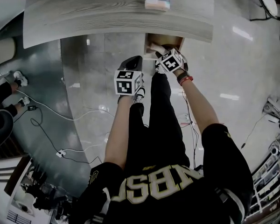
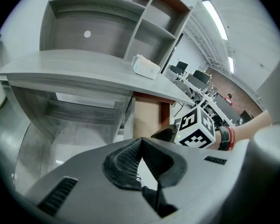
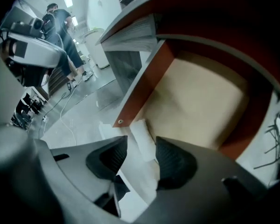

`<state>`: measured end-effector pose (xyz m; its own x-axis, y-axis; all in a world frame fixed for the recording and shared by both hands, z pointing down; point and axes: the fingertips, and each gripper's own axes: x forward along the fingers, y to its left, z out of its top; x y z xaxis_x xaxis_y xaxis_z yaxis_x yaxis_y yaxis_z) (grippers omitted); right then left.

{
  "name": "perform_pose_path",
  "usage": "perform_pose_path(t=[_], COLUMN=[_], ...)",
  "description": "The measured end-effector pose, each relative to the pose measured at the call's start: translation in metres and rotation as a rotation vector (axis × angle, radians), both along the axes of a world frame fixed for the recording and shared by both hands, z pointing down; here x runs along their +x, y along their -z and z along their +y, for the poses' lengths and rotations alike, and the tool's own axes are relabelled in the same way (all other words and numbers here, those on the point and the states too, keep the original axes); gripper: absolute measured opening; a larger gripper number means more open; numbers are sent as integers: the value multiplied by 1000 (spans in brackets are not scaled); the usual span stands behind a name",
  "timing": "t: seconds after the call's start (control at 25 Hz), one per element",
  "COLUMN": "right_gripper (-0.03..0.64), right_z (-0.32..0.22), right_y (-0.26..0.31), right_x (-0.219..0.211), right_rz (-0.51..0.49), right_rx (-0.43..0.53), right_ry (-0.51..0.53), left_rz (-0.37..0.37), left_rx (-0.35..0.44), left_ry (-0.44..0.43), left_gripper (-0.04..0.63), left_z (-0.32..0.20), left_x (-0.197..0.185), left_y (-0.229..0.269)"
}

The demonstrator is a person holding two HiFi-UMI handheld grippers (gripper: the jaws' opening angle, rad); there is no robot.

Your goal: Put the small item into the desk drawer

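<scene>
**Small white item at the open drawer, right jaws spread**

The right gripper (image 3: 142, 143) hangs over the front left corner of the open desk drawer (image 3: 196, 101), which is pulled out from under the desk (image 1: 107, 13). Its jaws stand wide apart, and the small white item (image 3: 141, 133) lies between them without being squeezed, just at the drawer's front rim. The left gripper (image 2: 141, 143) hangs off to the side with its jaws together on nothing. To my eye, the right gripper should lift away straight so neither pad drags the item back over the rim. It looks wise to check that the item sits fully on the drawer's bottom before anything pushes the drawer.
</scene>
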<state>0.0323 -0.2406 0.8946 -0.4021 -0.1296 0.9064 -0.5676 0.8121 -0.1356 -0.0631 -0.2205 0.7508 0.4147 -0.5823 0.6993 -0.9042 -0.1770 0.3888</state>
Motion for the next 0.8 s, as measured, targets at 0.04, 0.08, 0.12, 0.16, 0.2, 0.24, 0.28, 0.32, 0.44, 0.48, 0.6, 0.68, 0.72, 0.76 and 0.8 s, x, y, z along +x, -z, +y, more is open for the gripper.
perform_pose_path(t=[0.04, 0.08, 0.12, 0.16, 0.2, 0.24, 0.28, 0.32, 0.44, 0.48, 0.6, 0.68, 0.72, 0.76, 0.8], right_gripper=[195, 197, 198, 198, 198, 198, 196, 195, 183, 181, 175, 165, 161, 156, 149], right_z=[0, 1, 4, 7, 10, 13, 16, 17, 18, 18, 22, 27, 29, 31, 33], right_y=[8, 17, 25, 35, 45, 57, 69, 81, 118, 131, 169, 192, 203, 214, 225], right_x=[3, 6, 9, 11, 13, 14, 16, 19, 30, 33, 39, 41, 42, 44, 47], right_rz=[-8, -17, -27, -38, -51, -66, -81, -97, -148, -164, -199, -224, -237, -250, -261], right_rx=[5, 9, 12, 17, 24, 33, 43, 54, 100, 120, 174, 199, 211, 225, 242], right_ry=[-22, -46, -70, -93, -115, -138, -163, -193, -303, -334, -399, -431, -448, -465, -482], left_rz=[-1, -2, -1, 1, 3, 5, 5, 5, 1, 0, 5, 5, 4, 3, 2], left_rx=[6, 12, 18, 25, 31, 38, 46, 56, 92, 102, 135, 159, 174, 190, 209], left_ry=[-7, -13, -18, -21, -22, -23, -25, -29, -48, -54, -64, -64, -63, -62, -61], left_gripper=[14, 14, 14, 14, 14, 14, 14, 14, 14, 14, 14, 14, 14, 14, 14], left_z=[1, 2, 3, 6, 9, 11, 14, 16, 23, 25, 33, 35, 36, 36, 36], left_x=[1, 2, 3, 4, 4, 4, 4, 5, 6, 6, 4, 1, 0, -2, -3], left_y=[4, 7, 11, 16, 21, 26, 33, 39, 57, 63, 82, 97, 104, 113, 123])
